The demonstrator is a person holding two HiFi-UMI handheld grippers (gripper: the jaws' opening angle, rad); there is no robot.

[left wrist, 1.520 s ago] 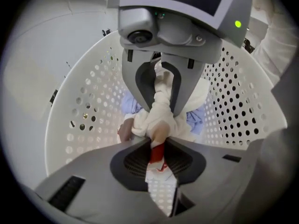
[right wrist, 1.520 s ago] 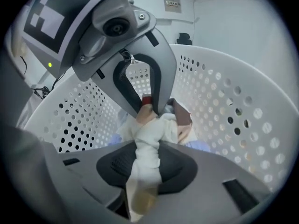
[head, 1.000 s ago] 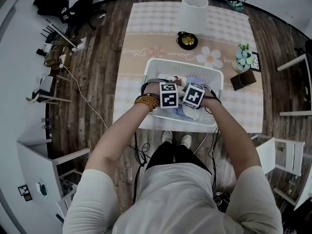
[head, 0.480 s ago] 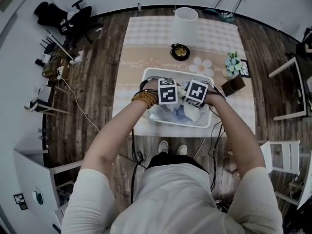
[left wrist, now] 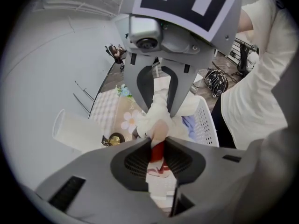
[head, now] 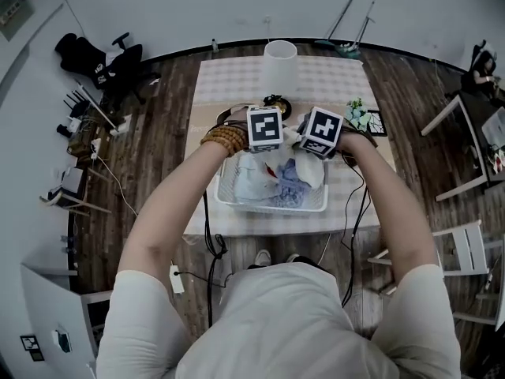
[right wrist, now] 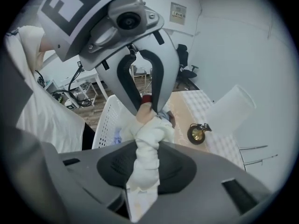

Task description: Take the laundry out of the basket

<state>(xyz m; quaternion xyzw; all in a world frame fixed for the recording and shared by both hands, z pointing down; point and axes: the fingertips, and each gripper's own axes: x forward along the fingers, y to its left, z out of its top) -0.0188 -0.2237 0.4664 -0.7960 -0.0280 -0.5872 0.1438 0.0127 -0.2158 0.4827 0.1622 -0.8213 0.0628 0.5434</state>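
The basket (head: 229, 200) is white and perforated. The cloth (right wrist: 145, 143) is white with red marks, and a garment (head: 290, 186) is blue. The tablecloth (head: 237, 81) is pale check with a beige band and a white daisy (left wrist: 129, 121). The far lampshade (head: 279, 60) is white. The floor (head: 158, 117) is dark wood planks.

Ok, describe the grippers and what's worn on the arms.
The left gripper and right gripper are grey, with curved fingers carrying dark ribbed pads. Each bears a white cube with black square markers. Black cables trail from them. The person wears a pale short-sleeved top and a brown bead bracelet on the left wrist.
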